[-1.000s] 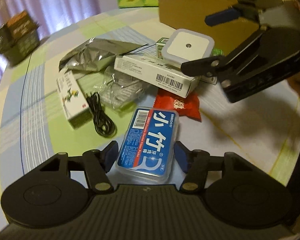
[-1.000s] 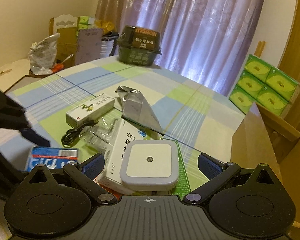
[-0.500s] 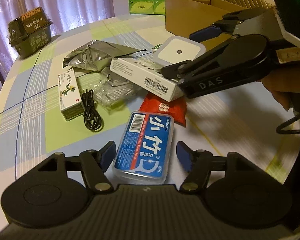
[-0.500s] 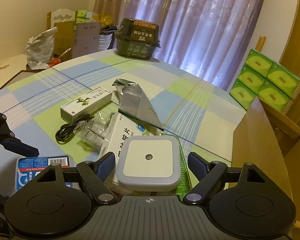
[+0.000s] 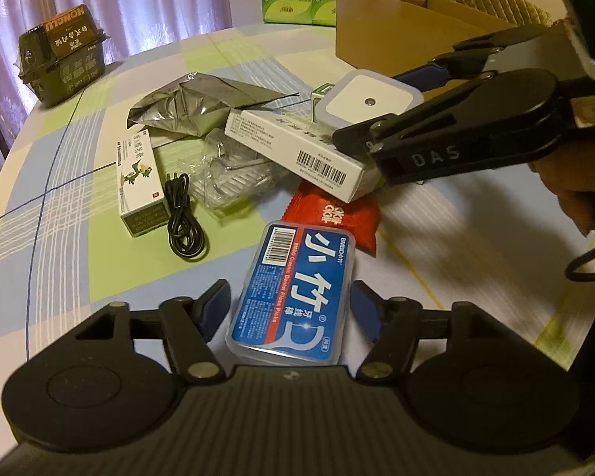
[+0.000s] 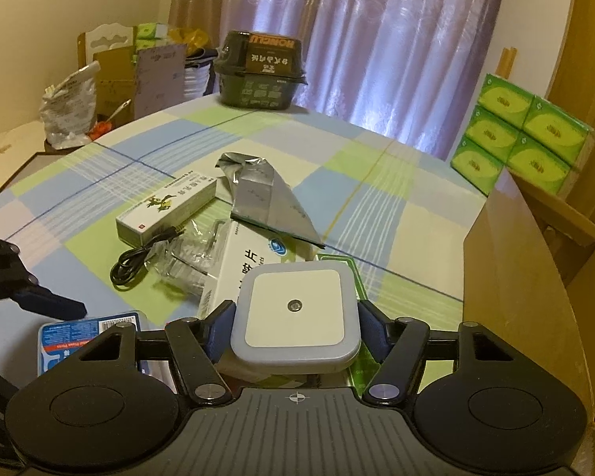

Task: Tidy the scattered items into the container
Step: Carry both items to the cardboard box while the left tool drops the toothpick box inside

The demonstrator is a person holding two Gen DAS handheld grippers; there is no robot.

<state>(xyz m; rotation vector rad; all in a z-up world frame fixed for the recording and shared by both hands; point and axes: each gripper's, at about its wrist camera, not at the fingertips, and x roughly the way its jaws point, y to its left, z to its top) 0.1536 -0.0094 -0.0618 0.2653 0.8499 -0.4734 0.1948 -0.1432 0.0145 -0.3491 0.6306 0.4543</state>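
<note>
A blue floss-pick box (image 5: pixel 297 297) lies flat on the checked tablecloth. My left gripper (image 5: pixel 291 309) is open and straddles it, with a small gap on the left side. A white square night light (image 6: pixel 295 305) rests on a white medicine box (image 5: pixel 297 146). My right gripper (image 6: pixel 296 329) is shut on it, both pads pressed against its sides. The left wrist view shows the same grip on the night light (image 5: pixel 371 101). The open cardboard box (image 6: pixel 515 277) stands just right of the right gripper.
Scattered around are a silver foil pouch (image 5: pixel 194 107), a green-and-white carton (image 5: pixel 137 174), a coiled black cable (image 5: pixel 184 218), a clear plastic pack (image 5: pixel 230 178) and a red snack packet (image 5: pixel 333 214). A dark noodle tub (image 5: pixel 63 51) sits at the far edge. Green tissue packs (image 6: pixel 523 135) are stacked behind.
The right gripper's fingers have closed in from wide apart onto the night light. The left gripper stays around the floss-pick box, shifted only slightly.
</note>
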